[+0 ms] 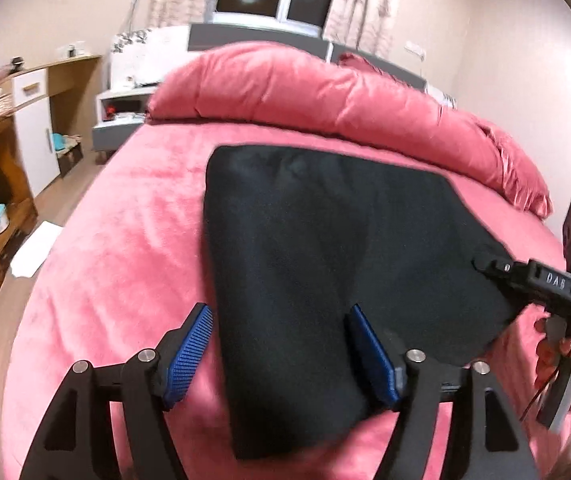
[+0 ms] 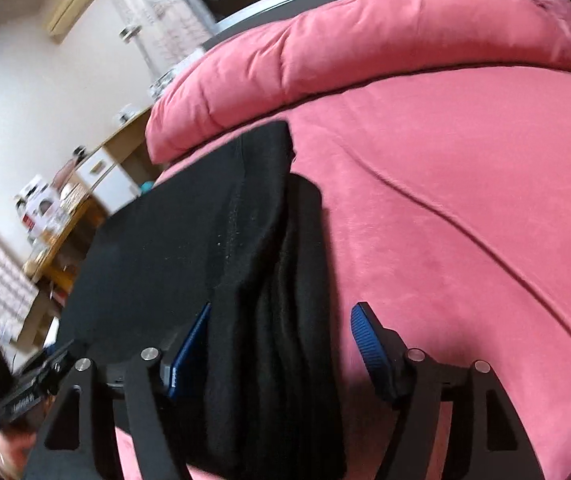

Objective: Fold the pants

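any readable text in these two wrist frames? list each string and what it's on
"DAS" as best it reads: pale raised letters on the black body of the right tongs, seen from the left wrist view.
Unreadable: pale lettering on the body of the left tongs in the right wrist view, too blurred.
Unreadable: print on the white boxes on the wooden desk, too small and blurred.
Nothing on the black pants.

**Inspector A:** Black folded cloth pants (image 1: 325,248): matt, soft knit, faint lint specks in the right wrist view. Pink plush bed cover (image 1: 125,240): velvety short nap, slight sheen.

**Inspector B:** Noted. Left gripper (image 1: 281,350): matt black plastic frame, ribbed blue rubbery pads (image 1: 191,350), bright metal pins. Right gripper (image 2: 281,348): same finish. Light brown wooden desk (image 1: 1,136): smooth, with glossy white door panels.
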{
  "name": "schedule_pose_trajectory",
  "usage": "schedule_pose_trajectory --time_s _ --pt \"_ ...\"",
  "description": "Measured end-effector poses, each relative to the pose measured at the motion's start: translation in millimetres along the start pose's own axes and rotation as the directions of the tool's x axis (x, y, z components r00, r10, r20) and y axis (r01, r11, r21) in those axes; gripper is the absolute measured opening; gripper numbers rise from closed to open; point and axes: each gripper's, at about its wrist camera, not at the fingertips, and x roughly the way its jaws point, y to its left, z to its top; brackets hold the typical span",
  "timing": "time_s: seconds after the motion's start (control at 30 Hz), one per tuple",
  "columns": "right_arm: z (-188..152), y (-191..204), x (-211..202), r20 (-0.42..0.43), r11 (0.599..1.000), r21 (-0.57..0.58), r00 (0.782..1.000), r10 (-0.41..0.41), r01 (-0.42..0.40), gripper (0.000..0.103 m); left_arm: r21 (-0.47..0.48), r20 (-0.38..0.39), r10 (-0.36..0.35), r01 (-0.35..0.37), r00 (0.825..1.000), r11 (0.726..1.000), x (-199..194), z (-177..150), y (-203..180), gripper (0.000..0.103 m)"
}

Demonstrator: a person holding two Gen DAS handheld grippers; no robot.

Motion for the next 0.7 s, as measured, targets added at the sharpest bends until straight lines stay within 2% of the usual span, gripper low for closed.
schedule_pose_trajectory --time_s 0.03,0.1,0.17,0.27,0.33,0.43,0.53,0.7 --pt "-4.0 3.9 -6.6 0.008 1.0 -0.015 1.0 -0.006 0.006 0.07 0.008 0.004 -0.007 0.007 1.0 1.0 -2.8 -3.2 -6.6 0.072" --pt "-17.8 12.8 -15.0 -0.007 0.994 -0.089 0.998 -0.059 0.058 0.07 0.075 -0.022 0.051 -0.049 0.998 0.996 0.6 -15.6 -17.4 0.072" --pt "-29.1 15.7 -22.5 0.014 0.986 -0.132 0.995 -0.098 0.099 0.072 0.102 -0.021 0.055 -0.053 0.998 0.993 2.1 -25.2 -19.4 0.075" --pt "-38.2 -0.7 -29.0 0.026 0.993 -0.038 0.993 -0.114 0.115 0.08 0.056 -0.062 0.026 -0.023 0.998 0.998 5.1 -27.5 -14.1 0.075" --pt "-42.7 -10.2 -33.3 0.03 0.994 0.027 0.994 -0.105 0.105 0.08 -0.006 -0.094 0.012 -0.013 0.996 1.0 4.0 -27.2 -9.9 0.075" --pt "-50.2 -5.2 -50.6 0.056 0.991 0.08 0.992 -0.116 0.111 0.08 -0.058 -0.094 0.004 -0.01 0.996 0.998 -10.6 -31.1 -8.9 0.073" --pt "-58.3 7.3 -62.7 0.068 0.989 0.082 0.99 -0.126 0.12 0.081 -0.061 -0.114 0.023 -0.03 0.993 0.998 -23.4 -44.2 -13.9 0.072" --pt "-92.3 35.0 -72.4 0.027 0.987 -0.006 0.987 -0.158 0.158 0.084 -0.037 -0.142 0.041 -0.046 0.989 0.998 -42.9 -76.0 -29.9 0.072"
